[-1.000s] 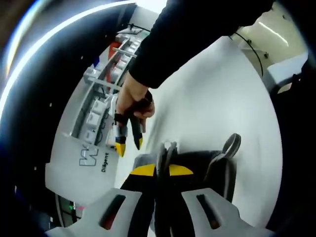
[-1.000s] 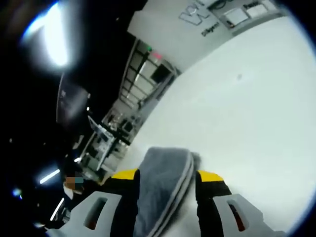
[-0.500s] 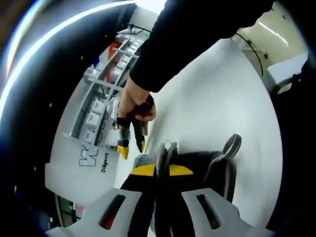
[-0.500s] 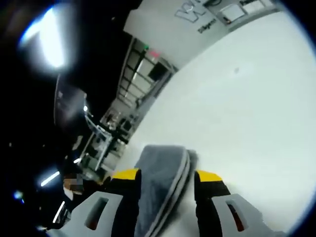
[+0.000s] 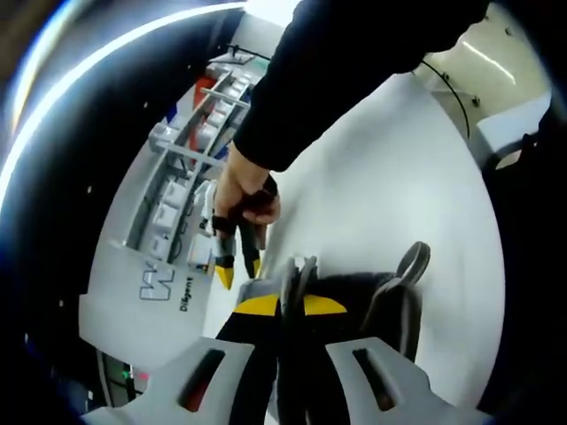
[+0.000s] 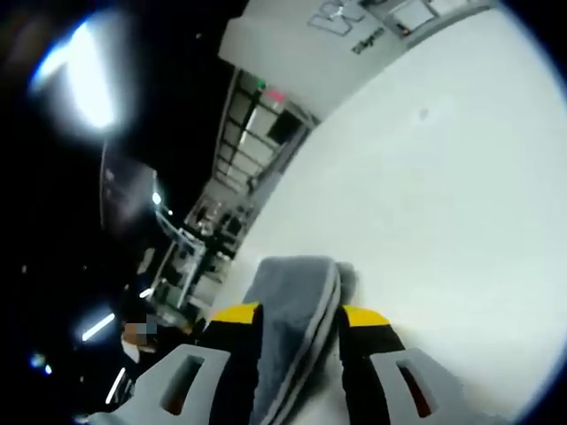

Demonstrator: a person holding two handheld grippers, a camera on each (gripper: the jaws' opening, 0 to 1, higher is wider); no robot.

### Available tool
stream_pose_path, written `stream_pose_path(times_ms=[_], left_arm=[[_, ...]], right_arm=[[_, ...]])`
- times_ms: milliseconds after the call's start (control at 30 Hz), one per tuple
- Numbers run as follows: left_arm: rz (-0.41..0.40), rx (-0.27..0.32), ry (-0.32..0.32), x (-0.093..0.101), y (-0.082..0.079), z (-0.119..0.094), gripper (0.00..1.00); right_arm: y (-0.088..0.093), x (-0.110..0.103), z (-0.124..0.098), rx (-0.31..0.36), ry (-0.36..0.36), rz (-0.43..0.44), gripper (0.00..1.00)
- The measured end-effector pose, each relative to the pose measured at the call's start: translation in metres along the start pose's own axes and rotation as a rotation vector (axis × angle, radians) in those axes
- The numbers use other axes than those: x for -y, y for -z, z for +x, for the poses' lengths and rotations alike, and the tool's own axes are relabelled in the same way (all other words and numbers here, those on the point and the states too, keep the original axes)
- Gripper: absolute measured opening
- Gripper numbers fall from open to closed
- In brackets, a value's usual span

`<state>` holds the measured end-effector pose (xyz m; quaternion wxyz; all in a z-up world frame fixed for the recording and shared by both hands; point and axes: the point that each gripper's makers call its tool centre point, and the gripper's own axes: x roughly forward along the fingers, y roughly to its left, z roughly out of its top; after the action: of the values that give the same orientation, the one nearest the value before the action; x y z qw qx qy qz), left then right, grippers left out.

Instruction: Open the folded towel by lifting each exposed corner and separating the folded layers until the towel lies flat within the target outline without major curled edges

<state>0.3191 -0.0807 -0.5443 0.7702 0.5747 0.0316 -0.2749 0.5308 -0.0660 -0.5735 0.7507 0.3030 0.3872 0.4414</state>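
In the left gripper view, the left claw (image 5: 282, 305) is pressed onto a fold of the grey towel (image 5: 390, 305), whose layered edge stands up between the yellow-tipped jaws. The rest of the towel trails to the right over the white desk (image 5: 390, 186). Just beyond, a hand (image 5: 241, 190) in a dark sleeve (image 5: 337, 71) holds the right claw (image 5: 239, 266), its yellow tips pointing down close to the towel's edge near the desk's far edge. In the right gripper view, the right claw (image 6: 297, 317) pinches a folded part of the towel (image 6: 288, 310), which rises between its jaws above the desk (image 6: 425, 195).
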Motion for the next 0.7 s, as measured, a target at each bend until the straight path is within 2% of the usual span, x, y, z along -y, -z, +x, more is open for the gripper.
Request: stream_pose_path(times_ms=[267,533,633,700], left_arm=[[0.006,0.001,-0.001,-0.001,0.0,0.0,0.05],[0.005,0.001,0.002,0.0,0.0,0.0,0.05],[0.005,0.002,0.001,-0.002,0.0,0.0,0.05],[0.003,0.002,-0.001,-0.003,0.001,0.0,0.05]], right_arm=[[-0.003,-0.006,-0.005,0.009,-0.05,0.034,0.22],[0.005,0.003,0.005,-0.021,-0.022,0.0,0.19],[0.003,0.001,0.006,-0.026,-0.037,0.012,0.12],[0.001,0.002,0.007,-0.025,-0.037,-0.001,0.04]])
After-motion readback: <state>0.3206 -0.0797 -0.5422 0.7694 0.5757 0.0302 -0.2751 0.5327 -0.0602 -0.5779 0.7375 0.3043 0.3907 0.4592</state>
